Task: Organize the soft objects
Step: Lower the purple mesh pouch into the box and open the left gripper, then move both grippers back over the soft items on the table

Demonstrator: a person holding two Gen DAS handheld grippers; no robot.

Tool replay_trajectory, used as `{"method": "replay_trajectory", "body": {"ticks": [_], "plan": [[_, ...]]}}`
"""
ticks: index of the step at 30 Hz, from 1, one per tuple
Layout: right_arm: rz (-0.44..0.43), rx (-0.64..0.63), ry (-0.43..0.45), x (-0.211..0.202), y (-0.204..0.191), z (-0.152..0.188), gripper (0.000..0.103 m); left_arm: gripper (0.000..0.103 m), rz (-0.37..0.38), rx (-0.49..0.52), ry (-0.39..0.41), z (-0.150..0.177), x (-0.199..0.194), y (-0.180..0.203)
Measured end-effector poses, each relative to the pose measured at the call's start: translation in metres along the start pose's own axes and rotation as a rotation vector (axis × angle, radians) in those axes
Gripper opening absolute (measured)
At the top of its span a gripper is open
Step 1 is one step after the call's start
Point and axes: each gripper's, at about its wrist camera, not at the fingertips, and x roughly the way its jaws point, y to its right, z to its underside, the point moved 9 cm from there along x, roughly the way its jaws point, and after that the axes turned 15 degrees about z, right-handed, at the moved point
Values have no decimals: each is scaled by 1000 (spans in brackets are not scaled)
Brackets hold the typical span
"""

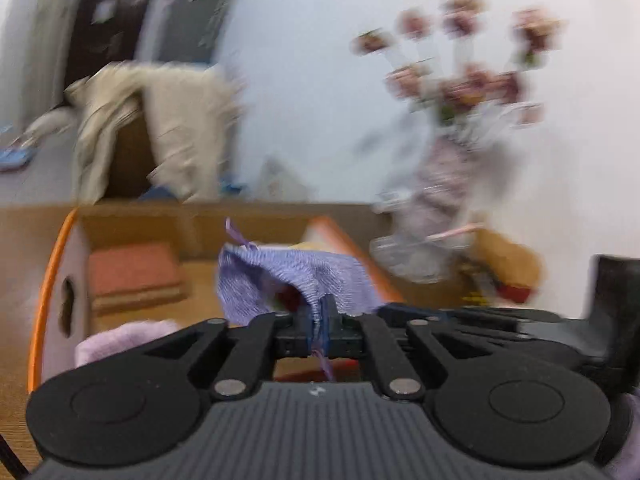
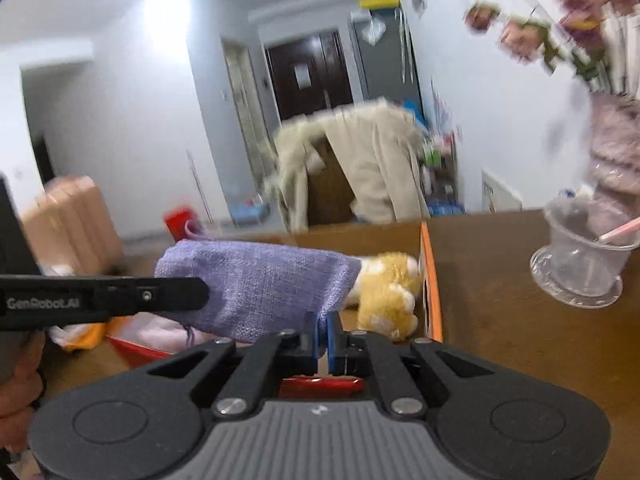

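A purple woven cloth pouch [image 1: 296, 280] hangs over an orange-rimmed cardboard box [image 1: 52, 280]. My left gripper [image 1: 322, 316] is shut on one edge of the pouch. My right gripper [image 2: 326, 328] is shut on the opposite edge of the same pouch [image 2: 260, 284]. The left gripper also shows in the right wrist view [image 2: 120, 296], at the pouch's left side. In the box lie a yellow-and-white plush toy [image 2: 388, 292], a folded orange cloth [image 1: 132, 272] and a pale pink soft item [image 1: 124, 340].
A clear plastic cup [image 2: 580, 260] with a straw stands on the brown table [image 2: 500, 300] right of the box. A vase of dried flowers [image 1: 452, 128] stands behind it. A chair draped with a beige coat [image 2: 360, 168] is beyond the table.
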Motion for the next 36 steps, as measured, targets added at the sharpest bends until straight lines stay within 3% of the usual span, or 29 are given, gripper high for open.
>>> {"method": "replay_trajectory", "body": {"ticks": [2,4,7,11,14,16,21,25,31,34,36], "plan": [[34,-53,-55,25,-9,7,5,11,-81,-1,-85,12,15,-21],[44,-73,-80,36,-15,14,11,42,-102,-3,-107,20,15,-29],[32,-86,-94,34,-20,22,17,44,-80,-8,-66,15,-5,-27],[30,-61,-34,3,-13,11,23,46,-85,33,-1,1,-44,-14],[34,-50,48,-36,-4,-11,31,51,-101,64,42,-5,-73,7],[22,-46,107,-66,-1,-20,43,57,-121,84,82,-4,-97,20],[-18,-70,213,-146,-11,-15,51,66,-152,152,170,21,-154,58],[-23,-105,286,-196,-29,6,66,80,-173,188,231,51,-195,76],[-27,-116,316,-241,-59,67,84,87,-184,225,244,112,-240,87],[54,-126,360,-254,-69,107,87,89,-167,260,241,146,-253,93],[92,-110,336,-256,-73,131,88,92,-149,258,236,165,-259,92]]}}
